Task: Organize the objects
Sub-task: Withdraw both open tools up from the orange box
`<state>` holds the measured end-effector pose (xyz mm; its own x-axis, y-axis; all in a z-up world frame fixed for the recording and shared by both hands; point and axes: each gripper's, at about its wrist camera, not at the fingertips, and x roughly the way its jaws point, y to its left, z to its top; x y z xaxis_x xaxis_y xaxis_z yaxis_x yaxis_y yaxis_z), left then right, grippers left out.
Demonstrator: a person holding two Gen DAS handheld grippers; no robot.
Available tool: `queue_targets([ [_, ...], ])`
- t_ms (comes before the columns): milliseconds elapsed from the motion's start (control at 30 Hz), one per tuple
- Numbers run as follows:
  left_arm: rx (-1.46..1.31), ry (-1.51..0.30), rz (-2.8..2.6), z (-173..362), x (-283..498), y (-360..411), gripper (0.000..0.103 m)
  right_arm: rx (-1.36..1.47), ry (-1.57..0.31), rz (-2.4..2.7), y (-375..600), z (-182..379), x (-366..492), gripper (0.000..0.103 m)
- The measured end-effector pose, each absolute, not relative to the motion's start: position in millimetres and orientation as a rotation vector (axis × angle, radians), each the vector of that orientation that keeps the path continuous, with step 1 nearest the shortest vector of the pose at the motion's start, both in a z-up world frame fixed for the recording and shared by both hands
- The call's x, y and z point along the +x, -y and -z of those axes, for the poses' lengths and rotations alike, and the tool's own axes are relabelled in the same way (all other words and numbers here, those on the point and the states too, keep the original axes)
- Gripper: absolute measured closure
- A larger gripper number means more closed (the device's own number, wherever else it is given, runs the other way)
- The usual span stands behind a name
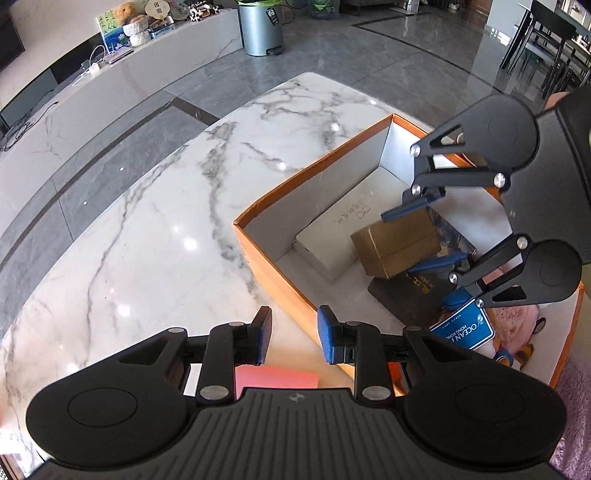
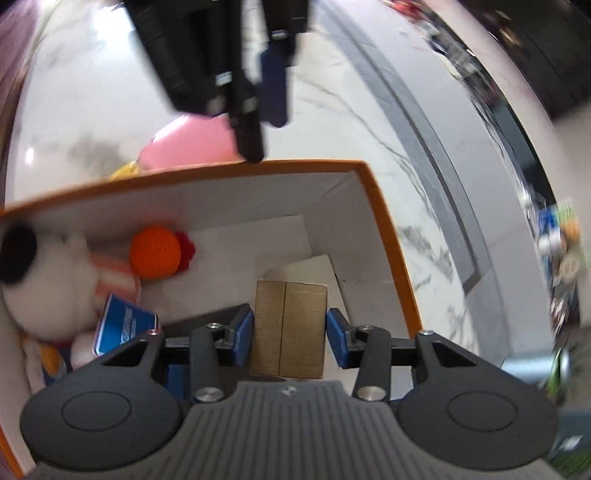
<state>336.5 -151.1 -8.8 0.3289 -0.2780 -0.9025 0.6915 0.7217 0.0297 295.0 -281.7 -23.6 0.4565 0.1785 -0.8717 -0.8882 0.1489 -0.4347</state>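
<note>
An orange box (image 1: 258,254) with white inner walls stands on the marble table. Over its inside my right gripper (image 1: 400,242) is shut on a small gold carton (image 1: 397,243). In the right wrist view both blue pads (image 2: 243,328) press the sides of the gold carton (image 2: 290,328). My left gripper (image 1: 295,336) hangs above the box's near rim, open, with nothing between its fingers. Just below it, a pink pad (image 1: 275,378) lies on the table outside the box. The left gripper (image 2: 264,118) shows blurred at the top of the right wrist view.
Inside the box lie a flat white case (image 1: 343,229), a dark book (image 1: 406,295), a blue card (image 1: 465,328) and a plush toy (image 2: 55,280) with an orange knitted ball (image 2: 157,251). A metal bin (image 1: 260,29) and a low cabinet (image 1: 110,99) stand beyond the table (image 1: 147,221).
</note>
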Motion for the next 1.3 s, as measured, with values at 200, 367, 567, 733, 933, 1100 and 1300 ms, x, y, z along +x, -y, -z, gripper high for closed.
queue_targets([
  [200, 0.431, -1.054, 0.677, 12, 337, 150, 0.071, -1.287, -0.754, -0.952, 277, 30, 305, 0.058],
  [367, 0.403, -1.052, 0.682, 14, 341, 148, 0.071, -1.279, -0.815, -0.983, 275, 26, 317, 0.058],
  [567, 0.381, -1.053, 0.695, 14, 339, 144, 0.071, -1.151, -0.817, -1.001, 269, 8, 318, 0.058],
  [733, 0.364, -1.057, 0.692, 13, 337, 142, 0.071, -0.798, -1.031, -0.888, 261, -3, 338, 0.058],
  [933, 0.364, -1.052, 0.692, 14, 336, 143, 0.071, -0.478, -1.209, -0.622, 272, -1, 353, 0.058],
  [1100, 0.372, -1.053, 0.693, 14, 333, 145, 0.071, -0.268, -1.323, -0.474, 280, 3, 360, 0.058],
  [1300, 0.370, -1.048, 0.680, 13, 331, 143, 0.073, -0.207, -1.367, -0.369, 271, 11, 357, 0.058],
])
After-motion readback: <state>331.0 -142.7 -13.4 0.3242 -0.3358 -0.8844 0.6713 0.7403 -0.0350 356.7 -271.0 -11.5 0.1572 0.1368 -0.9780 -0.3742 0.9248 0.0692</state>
